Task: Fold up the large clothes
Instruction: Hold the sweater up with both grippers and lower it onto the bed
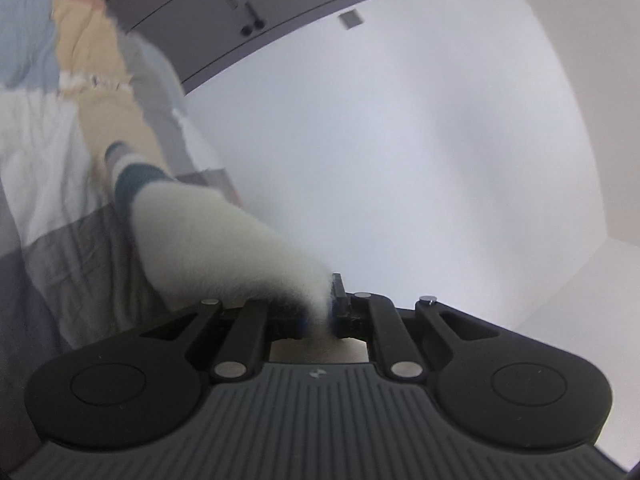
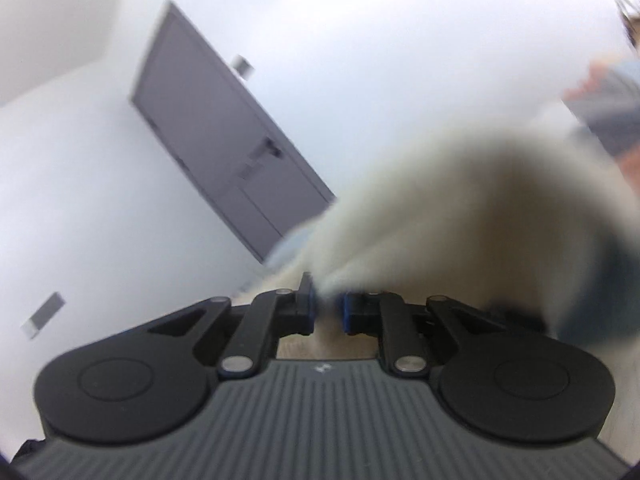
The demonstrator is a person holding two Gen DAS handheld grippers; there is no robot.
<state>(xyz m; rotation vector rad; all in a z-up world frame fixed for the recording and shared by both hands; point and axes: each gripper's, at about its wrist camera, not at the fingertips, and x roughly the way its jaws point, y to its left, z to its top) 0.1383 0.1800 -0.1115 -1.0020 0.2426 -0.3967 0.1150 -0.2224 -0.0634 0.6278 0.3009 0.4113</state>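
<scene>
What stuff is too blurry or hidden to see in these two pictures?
- Fuzzy white garment: left wrist view, blurred; its full shape runs out of frame, so what kind it is stays unclear.
- Same garment, right wrist view: blur hides its far end.
- Pile of clothes: smeared, pieces cannot be told apart.
- Left hand-held gripper and right hand-held gripper: fabric covers the pads' inner faces.

Both tools look alike: the left gripper [image 1: 320, 312] and right gripper [image 2: 328, 312] have a grey ribbed body, two round black side lobes, black link arms with silver pivot pins, and blue-edged pads on the fingers [image 2: 348, 314].
</scene>
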